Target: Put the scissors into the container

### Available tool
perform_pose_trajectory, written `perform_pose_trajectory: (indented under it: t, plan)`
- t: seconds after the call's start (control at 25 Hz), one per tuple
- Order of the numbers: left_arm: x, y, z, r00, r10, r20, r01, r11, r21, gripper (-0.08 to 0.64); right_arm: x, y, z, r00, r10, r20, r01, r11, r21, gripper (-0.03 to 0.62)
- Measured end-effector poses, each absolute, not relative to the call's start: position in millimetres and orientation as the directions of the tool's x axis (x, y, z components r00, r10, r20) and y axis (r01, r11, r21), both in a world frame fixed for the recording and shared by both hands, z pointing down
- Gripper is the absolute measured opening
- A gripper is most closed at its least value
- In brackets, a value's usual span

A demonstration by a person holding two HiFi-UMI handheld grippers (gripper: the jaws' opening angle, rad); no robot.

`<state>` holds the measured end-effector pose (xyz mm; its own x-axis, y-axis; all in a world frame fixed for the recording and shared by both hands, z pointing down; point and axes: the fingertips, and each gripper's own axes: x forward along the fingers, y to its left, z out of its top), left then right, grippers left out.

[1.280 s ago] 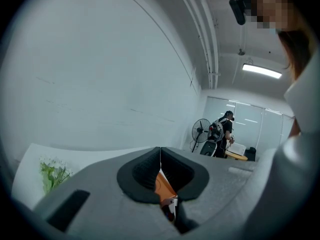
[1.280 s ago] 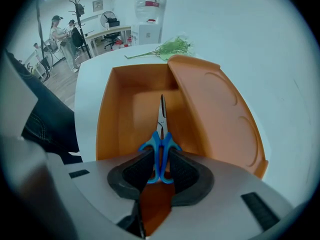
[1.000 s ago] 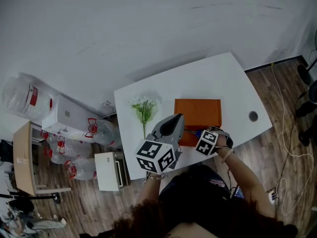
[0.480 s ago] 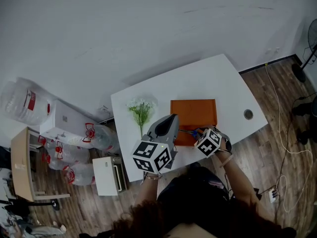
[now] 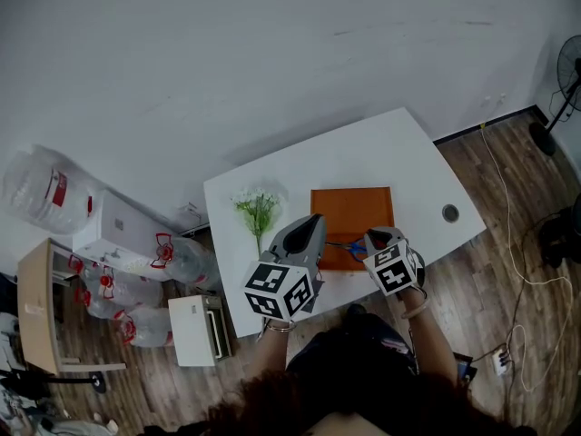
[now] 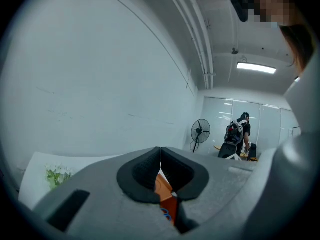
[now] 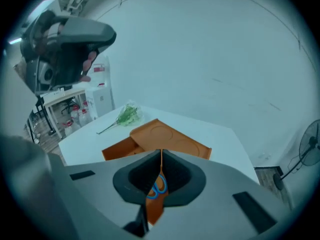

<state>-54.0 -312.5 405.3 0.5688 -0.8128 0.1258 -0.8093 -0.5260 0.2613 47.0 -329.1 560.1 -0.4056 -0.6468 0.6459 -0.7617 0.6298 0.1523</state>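
Over the container [image 5: 354, 209], scissors [image 7: 159, 187] show just past the right gripper's [image 7: 161, 158] closed fingers [image 7: 181, 176].

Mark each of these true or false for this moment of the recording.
1. Both grippers have their jaws together. True: the left gripper and the right gripper each show pads that meet.
2. The flowers lie inside the container. False: the flowers lie on the white table, beside the container.
3. The scissors have blue handles. True: the scissors show blue loops against the orange.
4. The container is green. False: it is orange.
5. A fan stands in the room. True: the fan is by the far wall.
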Motion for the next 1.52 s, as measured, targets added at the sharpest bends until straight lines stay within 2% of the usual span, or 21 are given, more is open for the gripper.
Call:
perform_pose_trajectory:
  t: [0.28, 0.72, 1.52]
  plan:
    - [-52, -308, 400, 0.579, -0.807, 0.116, -0.805, -0.543, 0.239, 0.017, 50, -329, 509, -0.434, -0.745, 0.507, -0.826, 0.554, 0.108, 0.000]
    - [-44, -301, 392, 0.587, -0.804, 0.097, -0.800, -0.558, 0.219, 0.017, 52, -314, 450, -0.496, -0.793, 0.353, -0.840, 0.542, 0.038, -0.002]
    - [-33, -305, 383, 0.588, -0.805, 0.086, -0.800, -0.562, 0.210, 0.015, 71, -307, 405, -0.486, -0.847, 0.215, -0.861, 0.507, 0.049, -0.002]
